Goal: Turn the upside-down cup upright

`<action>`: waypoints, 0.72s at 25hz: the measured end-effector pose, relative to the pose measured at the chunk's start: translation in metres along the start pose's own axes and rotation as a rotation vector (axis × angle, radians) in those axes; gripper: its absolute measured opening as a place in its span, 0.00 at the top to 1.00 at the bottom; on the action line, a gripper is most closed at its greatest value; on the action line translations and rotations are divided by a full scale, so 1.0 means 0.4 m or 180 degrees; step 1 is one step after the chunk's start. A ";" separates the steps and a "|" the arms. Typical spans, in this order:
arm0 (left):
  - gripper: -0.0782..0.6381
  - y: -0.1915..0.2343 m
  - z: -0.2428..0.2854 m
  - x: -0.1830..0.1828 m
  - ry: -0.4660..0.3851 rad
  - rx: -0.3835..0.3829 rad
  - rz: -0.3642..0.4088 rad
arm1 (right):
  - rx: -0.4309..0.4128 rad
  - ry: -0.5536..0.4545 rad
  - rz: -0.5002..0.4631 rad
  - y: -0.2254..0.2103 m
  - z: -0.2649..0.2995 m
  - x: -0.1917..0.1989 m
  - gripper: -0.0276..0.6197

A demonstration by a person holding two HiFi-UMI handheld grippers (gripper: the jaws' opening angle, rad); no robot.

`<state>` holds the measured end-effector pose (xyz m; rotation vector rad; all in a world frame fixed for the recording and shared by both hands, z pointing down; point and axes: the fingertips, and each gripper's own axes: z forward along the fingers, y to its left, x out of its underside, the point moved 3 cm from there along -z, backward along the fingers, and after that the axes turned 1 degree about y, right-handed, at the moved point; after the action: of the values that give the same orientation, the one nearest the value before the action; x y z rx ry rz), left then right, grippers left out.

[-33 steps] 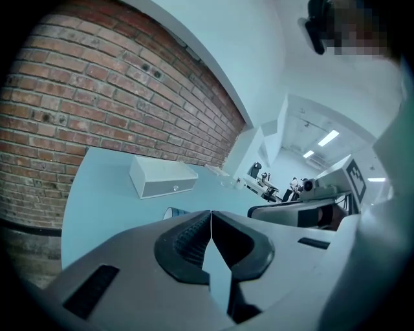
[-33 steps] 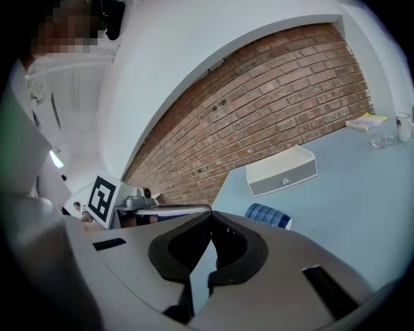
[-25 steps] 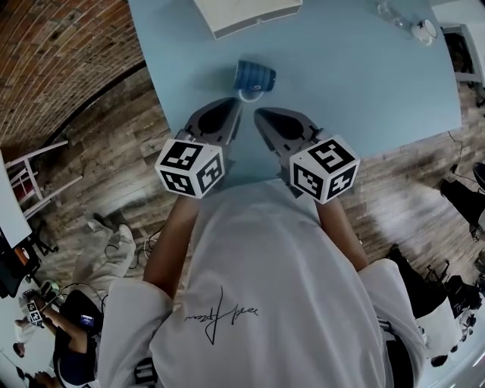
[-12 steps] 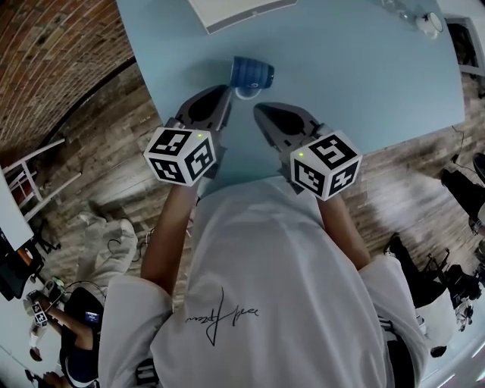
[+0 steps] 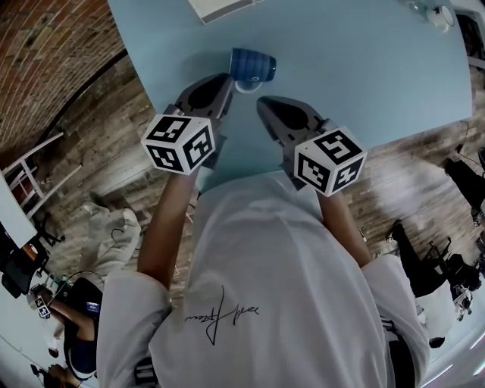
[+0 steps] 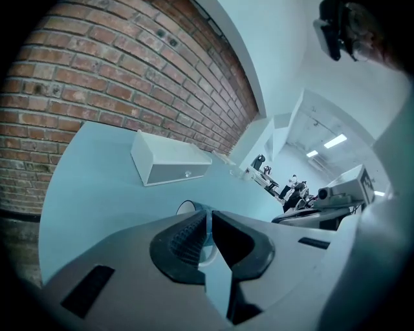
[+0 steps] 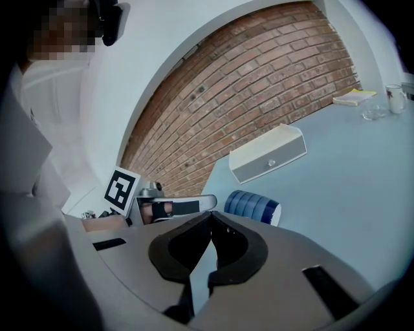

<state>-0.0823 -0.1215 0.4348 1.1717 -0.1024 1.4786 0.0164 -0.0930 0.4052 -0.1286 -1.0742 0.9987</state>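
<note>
Blue cup (image 5: 252, 66) lying on its side on the table (image 5: 364, 68), just beside the left claw (image 5: 222, 80) tip, at 11 o'clock from the right claw (image 5: 266, 104). Both claws pressed together, pinching nothing.

I count one table (image 5: 364, 68). On it I see one blue cup (image 5: 252, 66), one white box (image 5: 220, 7) at the far edge, and one white mug (image 7: 393, 97) and one yellow pad (image 7: 352, 97) by the far right corner. I've got two grippers, left gripper (image 5: 226, 78) and right gripper (image 5: 262, 102), with two marker cubes: left cube (image 5: 180, 144) and right cube (image 5: 330, 163).
</note>
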 end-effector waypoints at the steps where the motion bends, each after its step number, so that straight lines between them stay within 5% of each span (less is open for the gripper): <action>1: 0.88 0.003 0.004 0.000 0.0017 0.0001 0.0004 | 0.0018 -0.0006 0.0020 -0.006 0.000 0.000 0.92; 12: 0.87 0.030 0.040 0.002 0.0208 0.0080 -0.0077 | 0.0095 0.0024 0.0187 -0.037 0.000 0.009 0.92; 18: 0.78 0.036 0.057 0.009 0.0278 0.0197 -0.0192 | 0.0105 0.0033 0.0212 -0.043 0.003 0.012 0.92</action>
<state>-0.0795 -0.1381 0.4560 1.1483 0.0385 1.4861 0.0266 -0.0997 0.4182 -0.1432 -1.0493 1.0740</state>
